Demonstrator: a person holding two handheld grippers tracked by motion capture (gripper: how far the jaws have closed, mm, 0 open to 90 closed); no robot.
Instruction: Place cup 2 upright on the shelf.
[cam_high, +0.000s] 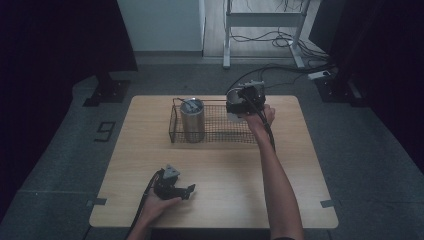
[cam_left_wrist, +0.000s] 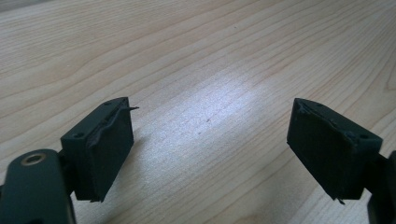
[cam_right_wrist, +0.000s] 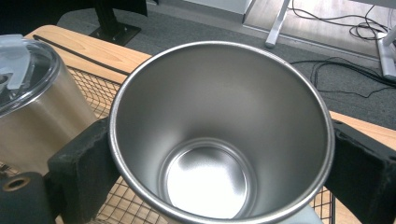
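An open, empty stainless steel cup sits between the jaws of my right gripper, which is shut on its sides. In the high view that right gripper holds the cup over the right end of a black wire basket. A second steel tumbler with a clear lid stands upright in the basket's left part, and the same tumbler sits just left of the held cup. My left gripper rests near the table's front left. Its jaws stand wide open over bare wood.
The wooden table has bare wood between the basket and its front edge. Beyond the far edge, cables and a white desk frame stand on the grey floor. Dark curtains hang at both sides.
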